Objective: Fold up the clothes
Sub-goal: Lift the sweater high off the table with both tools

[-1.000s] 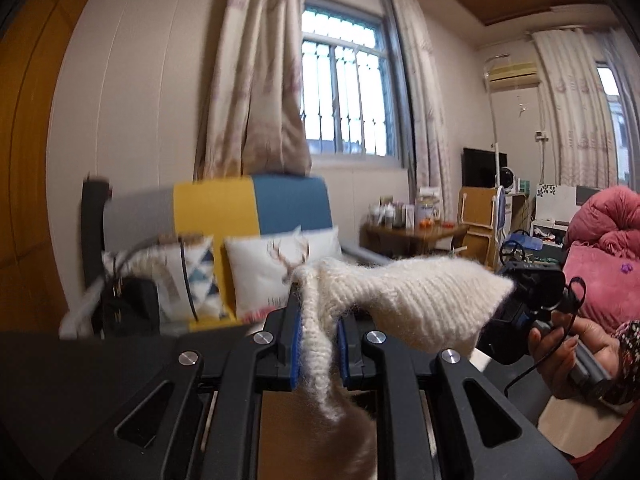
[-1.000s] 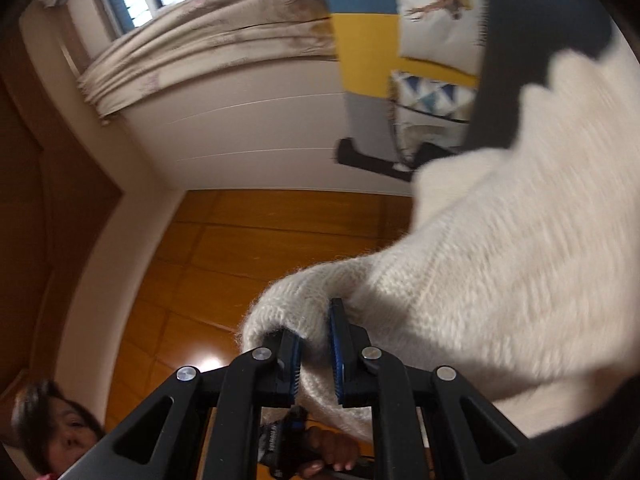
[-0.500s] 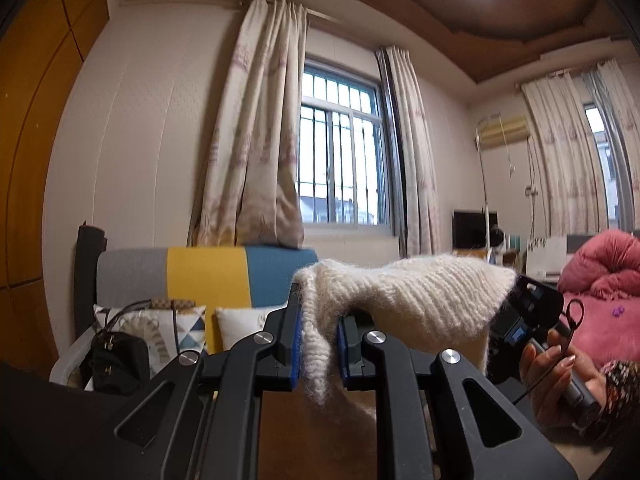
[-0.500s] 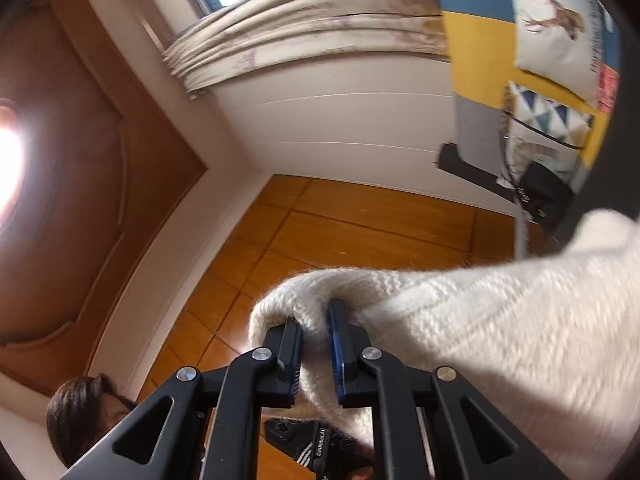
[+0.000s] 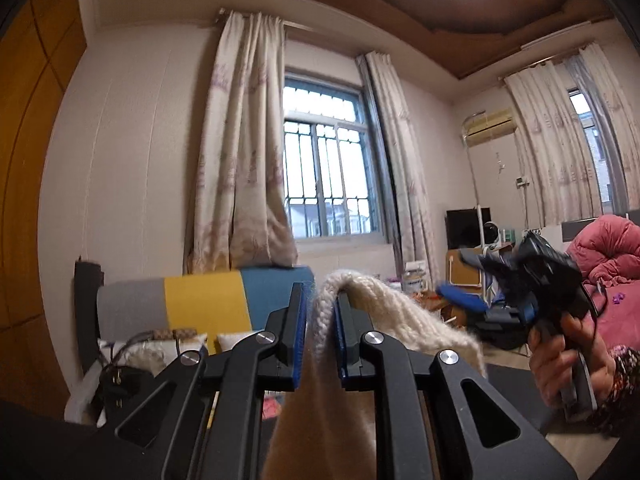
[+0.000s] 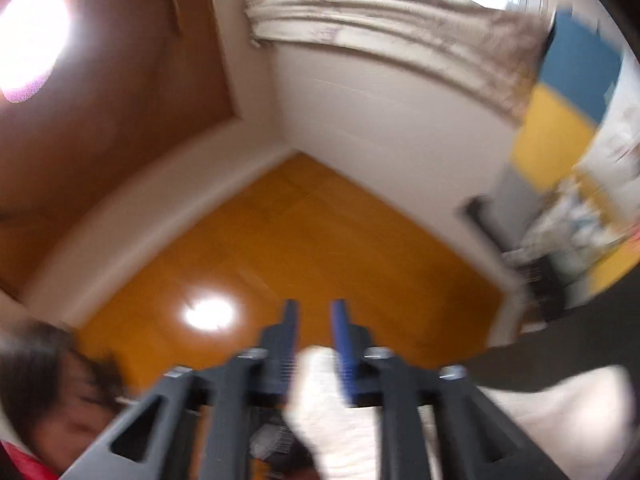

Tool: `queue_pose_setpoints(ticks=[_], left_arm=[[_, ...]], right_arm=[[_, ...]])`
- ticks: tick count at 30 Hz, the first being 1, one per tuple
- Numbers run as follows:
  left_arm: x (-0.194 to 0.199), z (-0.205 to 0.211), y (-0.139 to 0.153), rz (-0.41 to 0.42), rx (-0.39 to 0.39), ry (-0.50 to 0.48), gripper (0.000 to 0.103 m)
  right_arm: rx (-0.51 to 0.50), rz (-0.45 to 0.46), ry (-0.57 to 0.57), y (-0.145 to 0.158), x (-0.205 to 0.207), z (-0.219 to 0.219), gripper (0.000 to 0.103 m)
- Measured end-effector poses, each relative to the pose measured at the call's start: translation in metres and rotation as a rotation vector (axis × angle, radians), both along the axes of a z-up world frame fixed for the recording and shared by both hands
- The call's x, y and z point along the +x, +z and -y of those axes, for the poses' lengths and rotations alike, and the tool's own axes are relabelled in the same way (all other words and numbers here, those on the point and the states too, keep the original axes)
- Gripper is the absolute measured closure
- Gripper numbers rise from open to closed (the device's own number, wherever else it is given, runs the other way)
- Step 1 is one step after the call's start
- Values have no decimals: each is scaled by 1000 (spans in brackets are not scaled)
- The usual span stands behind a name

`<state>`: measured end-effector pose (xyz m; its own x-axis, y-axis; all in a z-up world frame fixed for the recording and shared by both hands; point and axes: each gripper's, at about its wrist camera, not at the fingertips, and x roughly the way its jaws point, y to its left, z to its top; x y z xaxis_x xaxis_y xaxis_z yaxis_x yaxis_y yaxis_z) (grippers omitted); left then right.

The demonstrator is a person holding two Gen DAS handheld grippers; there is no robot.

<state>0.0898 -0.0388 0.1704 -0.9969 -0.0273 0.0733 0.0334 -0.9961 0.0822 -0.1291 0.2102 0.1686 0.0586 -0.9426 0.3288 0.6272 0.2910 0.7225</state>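
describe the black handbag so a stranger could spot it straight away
Find the sofa with grey, yellow and blue panels under the barred window. At its left end, beside the cushions, sits the black handbag: the only dark, glossy thing there, with looping straps.

Fuzzy, seemingly woollen knit sweater
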Motion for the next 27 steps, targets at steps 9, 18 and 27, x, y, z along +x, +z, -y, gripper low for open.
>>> queue_pose_setpoints(ticks=[9,18,27], left_arm=[[-16,30,-9,67,161,54,90],[-24,38,-16,87,205,75,90],[-20,40,-14,75,214,62,90]], right_arm=[[435,-201,-87,-47,48,-18,37],[669,-764,-174,-53,164,1,36],[915,-874,-254,-93,178,69,36]])
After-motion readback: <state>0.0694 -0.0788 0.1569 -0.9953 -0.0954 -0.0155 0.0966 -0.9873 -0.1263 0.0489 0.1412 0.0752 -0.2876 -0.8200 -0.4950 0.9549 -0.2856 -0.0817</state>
